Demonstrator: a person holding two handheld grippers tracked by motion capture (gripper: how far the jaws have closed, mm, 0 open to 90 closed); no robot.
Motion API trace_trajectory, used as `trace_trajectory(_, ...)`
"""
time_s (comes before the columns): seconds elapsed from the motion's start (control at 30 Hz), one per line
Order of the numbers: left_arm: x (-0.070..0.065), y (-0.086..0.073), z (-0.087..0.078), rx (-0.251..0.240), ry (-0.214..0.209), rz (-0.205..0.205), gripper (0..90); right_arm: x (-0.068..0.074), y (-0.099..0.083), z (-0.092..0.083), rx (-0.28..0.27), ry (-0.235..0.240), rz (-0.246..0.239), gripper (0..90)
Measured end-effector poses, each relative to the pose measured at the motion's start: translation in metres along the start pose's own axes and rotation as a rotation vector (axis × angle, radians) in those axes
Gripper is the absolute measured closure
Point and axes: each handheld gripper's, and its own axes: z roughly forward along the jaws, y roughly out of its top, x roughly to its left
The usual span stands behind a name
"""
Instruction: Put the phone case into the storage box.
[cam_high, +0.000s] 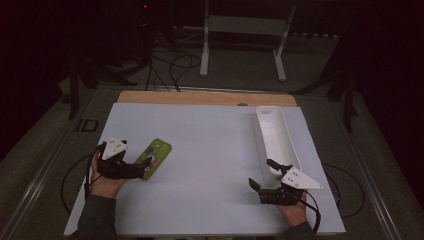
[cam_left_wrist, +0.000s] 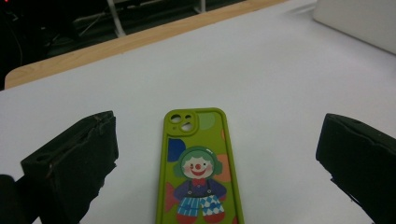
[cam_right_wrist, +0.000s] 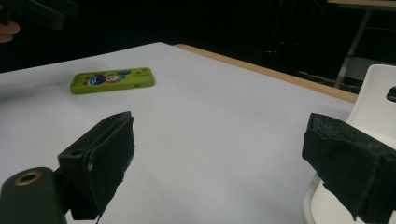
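High view: one green phone case (cam_high: 155, 158) lies flat on the white tabletop (cam_high: 210, 165), right at the tips of the left hand-held gripper (cam_high: 145, 162), whose jaws reach to its near end. Right hand-held gripper (cam_high: 262, 175) sits well apart from the case, just beside one long white tray (cam_high: 275, 135), jaws spread wide, holding nothing.

Left gripper view adds detail the high view blurs: the case (cam_left_wrist: 198, 172) shows a clown figure with green hair, red nose, blue trousers, and a camera cutout at the far end. It lies between the two black jaws, both wide apart and clear of its sides, so this hand-held gripper is open too.

Right gripper view: case (cam_right_wrist: 112, 79) far ahead and to the left of the jaws, seen side-on; tray rim (cam_right_wrist: 373, 93) close by the right jaw.

Count: one case, one tray, two hand-held grippers.
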Motion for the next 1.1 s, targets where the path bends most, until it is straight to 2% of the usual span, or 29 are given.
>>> trace_trajectory(0.17,0.003,0.003,0.007,0.019,-0.004,-0.006,0.0,0.0,0.0,-0.001,-0.005,-0.004,0.003,8.8)
trace_trajectory(0.43,0.008,0.003,0.019,0.079,-0.01,-0.006,0.0,-0.002,-0.001,-0.002,-0.004,-0.01,0.014,8.8)
trace_trajectory(0.6,0.008,0.005,0.024,0.111,-0.013,0.01,0.0,-0.001,-0.001,-0.002,-0.003,-0.007,0.015,8.8)
trace_trajectory(0.67,0.007,0.006,0.026,0.122,-0.004,0.025,0.0,-0.001,-0.002,-0.002,-0.002,-0.006,0.014,8.8)
trace_trajectory(1.1,0.012,0.01,0.037,0.186,0.013,0.031,0.0,-0.001,-0.001,-0.003,-0.004,-0.006,0.015,8.8)
